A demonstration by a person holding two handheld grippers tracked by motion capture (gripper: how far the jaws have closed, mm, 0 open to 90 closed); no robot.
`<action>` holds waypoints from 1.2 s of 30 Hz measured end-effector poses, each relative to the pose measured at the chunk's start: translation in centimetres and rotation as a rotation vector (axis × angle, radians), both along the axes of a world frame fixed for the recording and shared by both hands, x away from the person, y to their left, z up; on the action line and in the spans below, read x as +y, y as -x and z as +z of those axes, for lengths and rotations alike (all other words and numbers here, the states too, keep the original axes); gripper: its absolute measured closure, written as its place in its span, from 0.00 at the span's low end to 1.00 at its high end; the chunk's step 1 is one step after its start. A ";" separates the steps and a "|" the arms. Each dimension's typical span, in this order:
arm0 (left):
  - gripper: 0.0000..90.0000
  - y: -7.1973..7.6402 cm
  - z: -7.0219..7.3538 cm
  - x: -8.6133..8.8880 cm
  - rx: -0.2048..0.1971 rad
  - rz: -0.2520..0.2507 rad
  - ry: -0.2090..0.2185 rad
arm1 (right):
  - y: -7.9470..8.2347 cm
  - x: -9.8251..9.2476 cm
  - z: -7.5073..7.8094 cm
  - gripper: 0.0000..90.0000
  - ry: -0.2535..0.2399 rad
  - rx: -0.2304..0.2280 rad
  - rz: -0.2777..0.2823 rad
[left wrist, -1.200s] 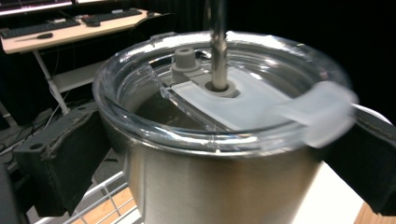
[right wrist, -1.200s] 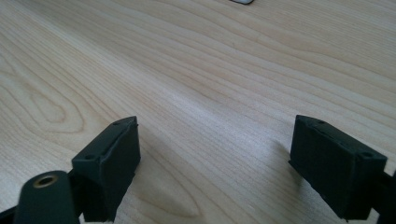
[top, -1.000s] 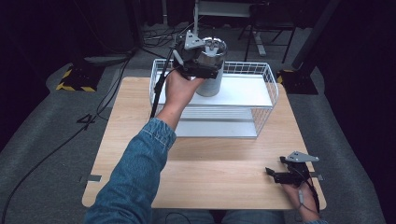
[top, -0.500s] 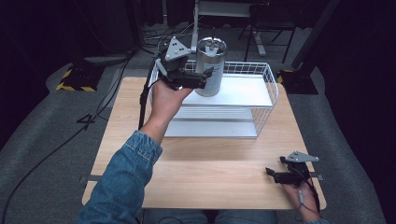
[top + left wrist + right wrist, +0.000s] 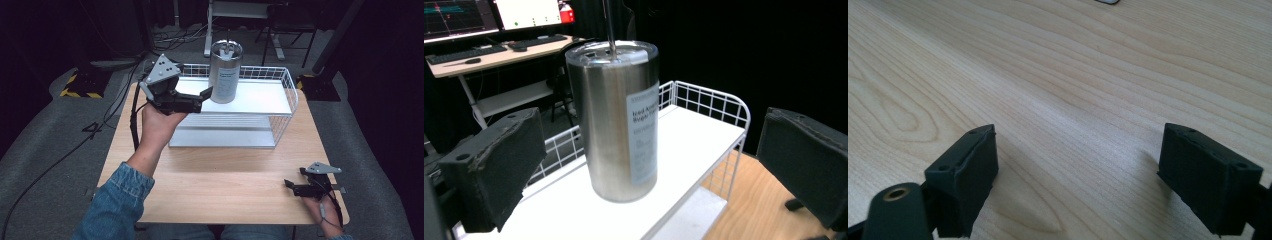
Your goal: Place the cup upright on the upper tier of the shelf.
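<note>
A steel tumbler [image 5: 225, 71] with a white label stands upright on the white shelf [image 5: 260, 97] of a wire rack at the table's far side. In the left gripper view the tumbler [image 5: 616, 120] stands just ahead of the two jaws, apart from both. My left gripper [image 5: 202, 96] is open, just left of the tumbler, with nothing in it. Near the table's front right corner my right gripper [image 5: 290, 186] rests low over the wood, open and empty. Its wide-spread jaws frame bare wooden tabletop [image 5: 1073, 100].
The white wire rack [image 5: 287, 107] has a raised rim along its back and right side. A desk with monitors and a keyboard [image 5: 489, 50] stands behind the table. Cables [image 5: 75, 145] trail over the grey floor at the left.
My left gripper has let go of the tumbler and drawn back to the left, its jaws now open. The tumbler stays upright on the shelf. The right gripper has not moved.
</note>
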State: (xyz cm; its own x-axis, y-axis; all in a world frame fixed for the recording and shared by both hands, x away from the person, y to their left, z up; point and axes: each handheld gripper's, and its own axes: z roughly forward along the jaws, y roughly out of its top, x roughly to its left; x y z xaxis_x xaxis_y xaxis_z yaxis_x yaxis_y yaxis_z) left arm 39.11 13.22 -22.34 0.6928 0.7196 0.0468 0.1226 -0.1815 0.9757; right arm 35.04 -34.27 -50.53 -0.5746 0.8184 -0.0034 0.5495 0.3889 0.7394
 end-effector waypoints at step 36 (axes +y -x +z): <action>0.00 5.5 -10.6 6.0 0.129 -0.006 -0.051 | 0.0 0.0 0.0 0.18 0.000 0.001 -0.001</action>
